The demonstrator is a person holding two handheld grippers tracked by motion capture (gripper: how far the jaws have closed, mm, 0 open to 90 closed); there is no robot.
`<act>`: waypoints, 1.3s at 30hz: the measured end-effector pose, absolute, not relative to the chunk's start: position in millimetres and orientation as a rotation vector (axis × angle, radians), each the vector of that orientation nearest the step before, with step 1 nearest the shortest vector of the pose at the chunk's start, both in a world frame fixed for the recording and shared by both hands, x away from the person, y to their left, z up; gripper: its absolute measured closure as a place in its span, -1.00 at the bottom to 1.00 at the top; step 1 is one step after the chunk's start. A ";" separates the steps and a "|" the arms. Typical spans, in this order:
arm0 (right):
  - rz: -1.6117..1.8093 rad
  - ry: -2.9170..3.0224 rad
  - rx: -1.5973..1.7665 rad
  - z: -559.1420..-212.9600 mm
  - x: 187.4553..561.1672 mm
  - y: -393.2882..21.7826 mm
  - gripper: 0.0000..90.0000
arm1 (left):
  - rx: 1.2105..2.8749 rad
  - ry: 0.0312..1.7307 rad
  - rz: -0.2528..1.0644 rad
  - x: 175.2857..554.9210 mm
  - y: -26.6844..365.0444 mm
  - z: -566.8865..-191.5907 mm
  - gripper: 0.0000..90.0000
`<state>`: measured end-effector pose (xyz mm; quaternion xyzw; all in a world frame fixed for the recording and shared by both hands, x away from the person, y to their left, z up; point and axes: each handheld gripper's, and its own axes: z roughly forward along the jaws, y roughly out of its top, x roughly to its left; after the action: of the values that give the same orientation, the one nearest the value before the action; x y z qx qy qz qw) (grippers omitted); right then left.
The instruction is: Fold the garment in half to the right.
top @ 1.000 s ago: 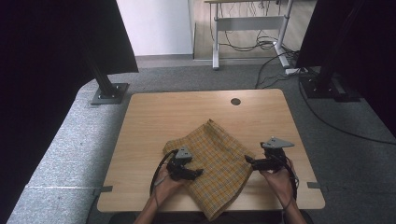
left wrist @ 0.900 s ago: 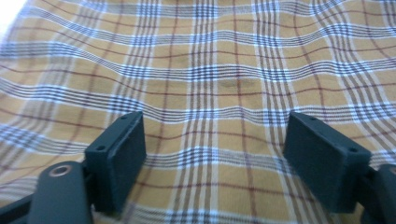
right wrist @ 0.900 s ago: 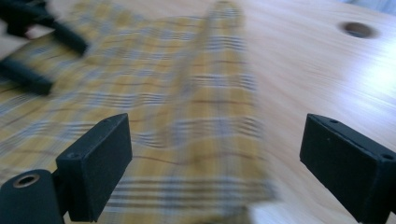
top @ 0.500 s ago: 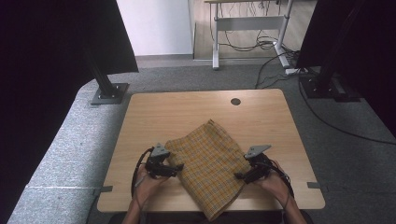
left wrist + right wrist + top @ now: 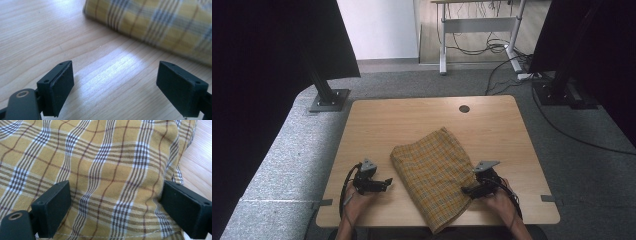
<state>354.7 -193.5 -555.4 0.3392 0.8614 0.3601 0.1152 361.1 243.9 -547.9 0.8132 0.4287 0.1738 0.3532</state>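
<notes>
Plaid cloth, yellow with dark and white checks, lies folded on the wooden worktop, set at a slant so that one corner points away from the person and the near corner hangs over the front edge. The left gripper rests low over bare wood just beside the cloth's left edge, apart from it. In the left gripper view its fingers stand wide apart with nothing but wood grain between them, and the folded edge of the cloth runs across the top of that picture, ahead of the fingers; these fingers have just been opening further. The right gripper sits at the cloth's right edge, reaching in over the fabric. In the right gripper view its fingers are released and spread wide, with the plaid cloth lying between and beneath them, gently rippled; the pads do not pinch it. A strip of worktop shows past the cloth's hem there. A round cable hole sits near the worktop's far edge, well away from the cloth.
</notes>
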 end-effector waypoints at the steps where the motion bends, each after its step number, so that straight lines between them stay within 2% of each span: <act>1: 1.049 2.509 1.018 -555.4 353.4 -193.2 -0.79 | 2.109 1.111 0.451 361.4 243.8 -549.0 -0.68; 7: 1.063 2.473 1.100 -552.9 349.7 -193.7 -0.80 | 2.133 1.091 0.483 361.1 241.9 -552.1 -0.70; 14: 1.237 2.494 0.893 -526.9 352.3 -212.7 -0.80 | 2.120 1.067 0.498 361.5 241.9 -555.5 -0.78; 19: 1.112 2.635 0.736 -543.0 361.8 -203.5 -0.85 | 2.130 1.057 0.491 362.1 241.4 -555.7 -0.83; 22: 1.103 2.637 0.800 -556.6 366.3 -200.9 -0.87 | 2.130 1.056 0.490 362.0 241.3 -555.7 -0.84; 39: 0.970 2.413 1.198 -553.2 342.6 -188.4 -0.81 | 2.125 1.072 0.495 362.1 241.2 -555.8 -0.85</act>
<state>342.6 -188.4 -553.2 0.4143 0.8346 0.3356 0.1389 362.1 241.2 -555.8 0.8196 0.4134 0.1907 0.3478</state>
